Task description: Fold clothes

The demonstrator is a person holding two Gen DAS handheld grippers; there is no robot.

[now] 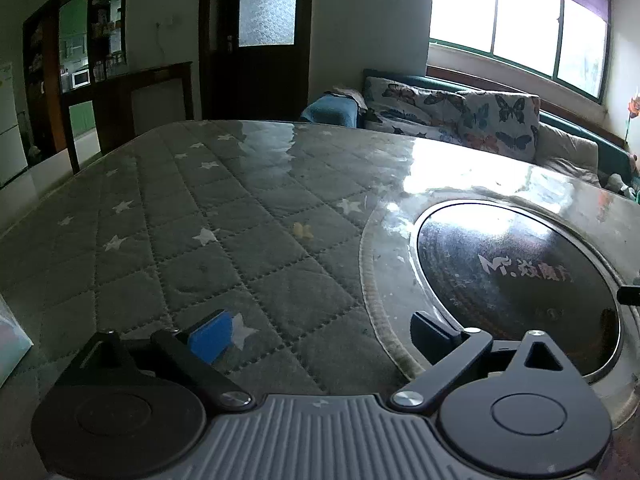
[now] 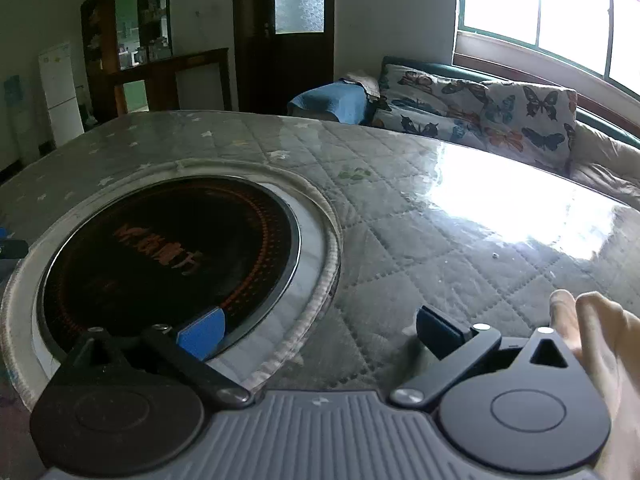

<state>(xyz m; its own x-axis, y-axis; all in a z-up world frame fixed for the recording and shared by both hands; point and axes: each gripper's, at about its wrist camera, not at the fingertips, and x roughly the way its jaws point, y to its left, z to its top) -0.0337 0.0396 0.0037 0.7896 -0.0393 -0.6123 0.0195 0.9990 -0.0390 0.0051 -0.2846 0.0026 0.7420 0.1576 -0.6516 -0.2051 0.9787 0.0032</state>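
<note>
Clothes: maybe the pale piece [image 1: 10, 344] at the far left table edge, cut off; I cannot tell surely.
Left gripper [image 1: 320, 336]: my fingers spread wide above the star-quilted table cover [image 1: 200, 240], pinching nothing.
Round black cooktop [image 1: 516, 280]: between both grippers.
Right gripper [image 2: 319, 334]: my fingers spread wide, empty.

You've got a table [image 1: 168, 248] under a grey quilted star-print cover with a clear sheet on top, and a round black cooktop [image 1: 516, 280] set into it. Far right: sofa with butterfly cushions [image 2: 480, 108] beneath the window [image 1: 516, 20]. Dark door [image 2: 284, 36] far centre.
</note>
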